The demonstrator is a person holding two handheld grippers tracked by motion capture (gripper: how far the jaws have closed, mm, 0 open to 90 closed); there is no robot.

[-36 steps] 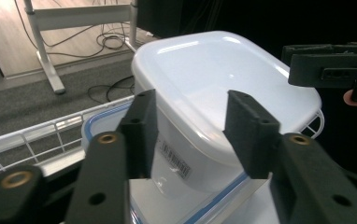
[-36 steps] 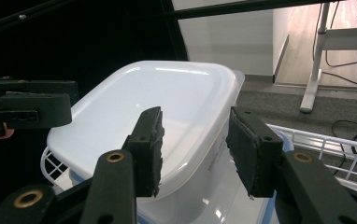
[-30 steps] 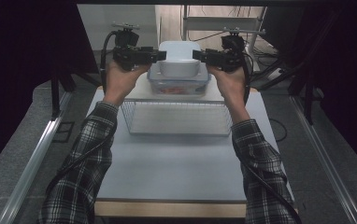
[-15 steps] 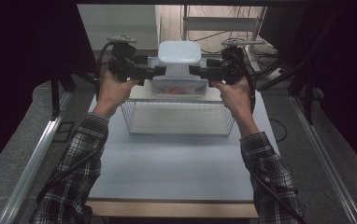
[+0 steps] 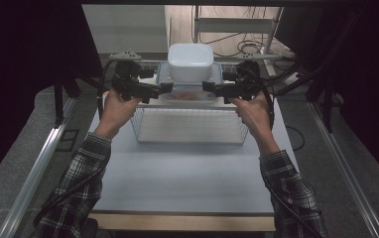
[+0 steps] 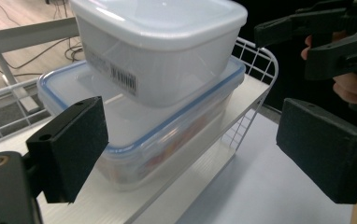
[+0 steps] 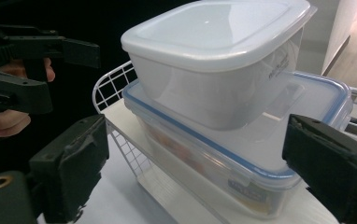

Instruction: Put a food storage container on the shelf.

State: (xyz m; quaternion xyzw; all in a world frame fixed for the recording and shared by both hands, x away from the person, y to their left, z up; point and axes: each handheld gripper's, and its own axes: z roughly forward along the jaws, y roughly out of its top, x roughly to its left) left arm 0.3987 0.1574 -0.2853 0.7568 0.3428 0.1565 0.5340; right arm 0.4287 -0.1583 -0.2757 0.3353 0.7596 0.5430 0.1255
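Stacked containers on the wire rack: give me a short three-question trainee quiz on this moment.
1. True or false: the white-lidded container sits on top of the blue-rimmed container.
2. Multiple choice: how do the left tongs and the right tongs stand? A) both open, one at each side of the stack; B) both shut on the top lid; C) one resting on the table.
3. Fill in: the stack stands on the top shelf of a white ____ rack.

Key: 1 true. 2 A: in both gripper views the jaws are spread wide with the containers between them, no pad touching. 3 wire.
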